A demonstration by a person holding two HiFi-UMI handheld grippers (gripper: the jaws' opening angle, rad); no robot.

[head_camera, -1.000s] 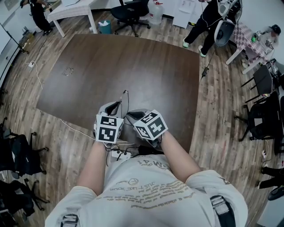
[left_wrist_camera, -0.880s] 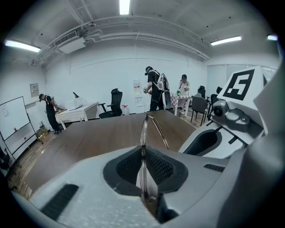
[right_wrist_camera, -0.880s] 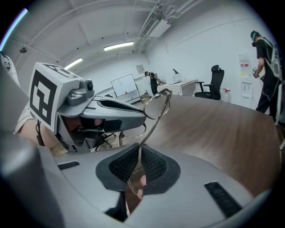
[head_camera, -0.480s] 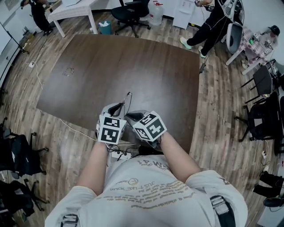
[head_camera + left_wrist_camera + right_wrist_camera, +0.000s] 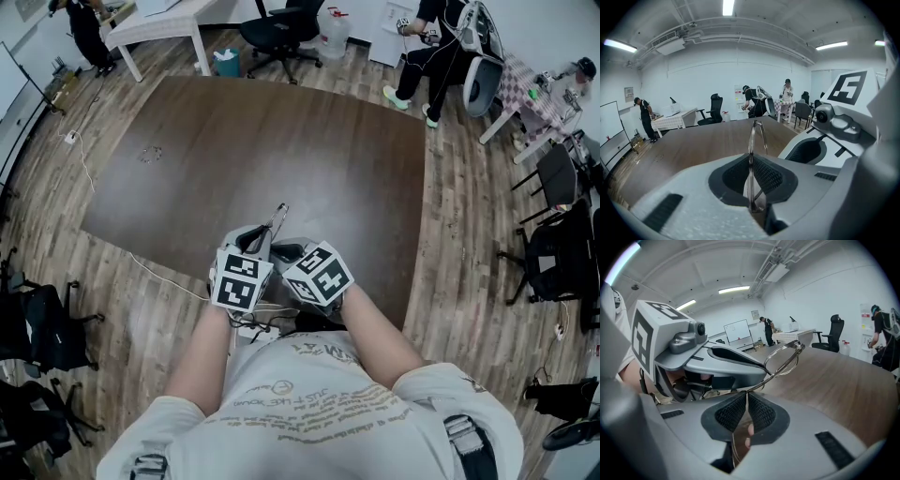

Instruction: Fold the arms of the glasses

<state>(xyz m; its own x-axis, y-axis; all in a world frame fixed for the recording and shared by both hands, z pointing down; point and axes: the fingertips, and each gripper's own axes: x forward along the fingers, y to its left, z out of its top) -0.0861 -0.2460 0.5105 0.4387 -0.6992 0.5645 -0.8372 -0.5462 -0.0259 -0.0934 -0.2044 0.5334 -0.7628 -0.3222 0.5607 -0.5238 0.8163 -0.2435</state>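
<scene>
Black ribbed pads (image 5: 768,174) of the left gripper (image 5: 751,176) are clenched edge-on on the thin metal rim of the glasses (image 5: 757,133), jaws nearly together with only the wire frame between them. The right gripper (image 5: 745,409) is clamped too, pinching one thin arm (image 5: 761,380) of the same glasses; the arm runs up and right to the round lenses (image 5: 783,358), which sit just beside the left gripper's grey body. In the head view both grippers are side by side close to the person's chest, tips pointing away and down, and the glasses poke out forward between them, held in the air over the near edge of the dark brown table (image 5: 281,141). Past the far end are a black office chair (image 5: 281,23), a white table (image 5: 155,23), a water jug (image 5: 330,28) and a teal bin (image 5: 223,60). A person (image 5: 433,37) is at top right. The plank floor (image 5: 469,234) surrounds the table, with a white cable (image 5: 84,161) at the left.
</scene>
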